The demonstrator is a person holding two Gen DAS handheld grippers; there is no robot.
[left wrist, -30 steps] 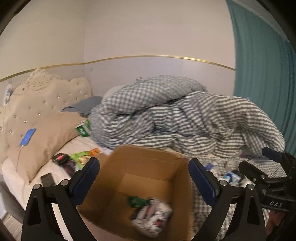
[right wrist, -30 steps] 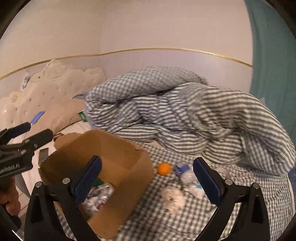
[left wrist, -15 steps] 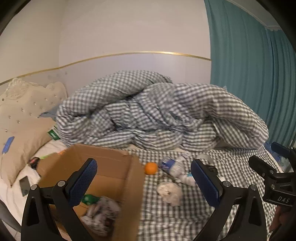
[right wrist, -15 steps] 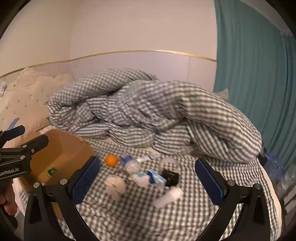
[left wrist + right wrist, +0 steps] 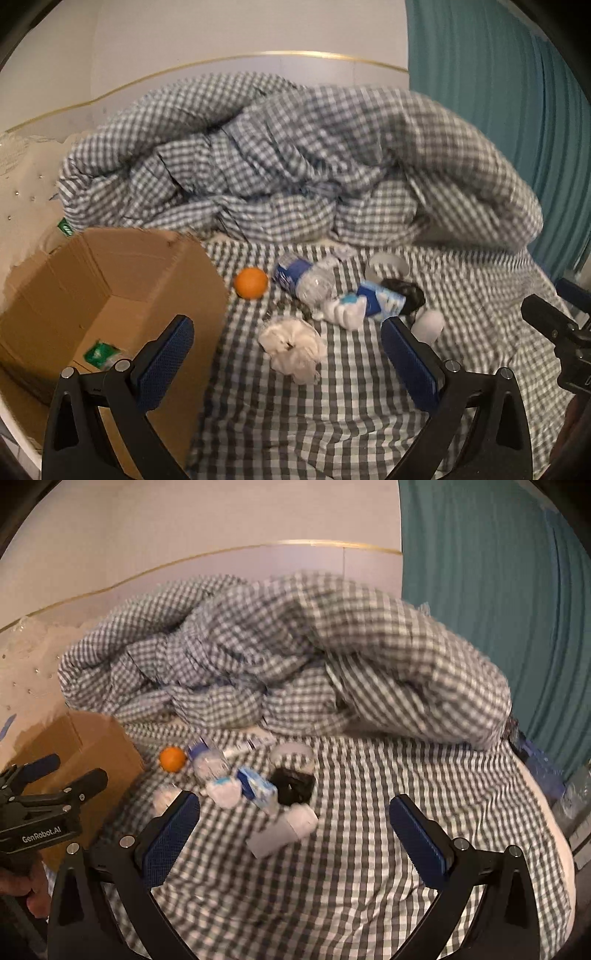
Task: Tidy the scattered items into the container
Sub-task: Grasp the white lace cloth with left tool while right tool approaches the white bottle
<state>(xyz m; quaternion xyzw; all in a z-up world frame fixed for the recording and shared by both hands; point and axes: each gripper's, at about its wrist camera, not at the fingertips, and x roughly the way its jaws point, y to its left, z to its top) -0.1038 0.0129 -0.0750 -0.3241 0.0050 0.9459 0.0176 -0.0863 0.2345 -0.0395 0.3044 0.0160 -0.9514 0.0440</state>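
An open cardboard box (image 5: 122, 280) stands on the bed at the left, with a green packet (image 5: 98, 352) inside; it also shows in the right wrist view (image 5: 99, 742). Scattered on the checked sheet beside it lie an orange (image 5: 251, 282), a crushed plastic bottle (image 5: 306, 278), a crumpled white tissue (image 5: 291, 349), a blue and white carton (image 5: 256, 788), a black object (image 5: 293, 784) and a white tube (image 5: 282, 829). My left gripper (image 5: 286, 360) is open and empty above the tissue. My right gripper (image 5: 293, 836) is open and empty above the white tube.
A bunched grey checked duvet (image 5: 295, 166) fills the back of the bed. A teal curtain (image 5: 498, 110) hangs at the right. A cream padded headboard (image 5: 22, 184) is at the far left. The bed's right edge (image 5: 554, 842) drops off near some plastic bottles.
Both grippers have swung right, from over the cardboard box to over the scattered items. Both have stayed open and empty.
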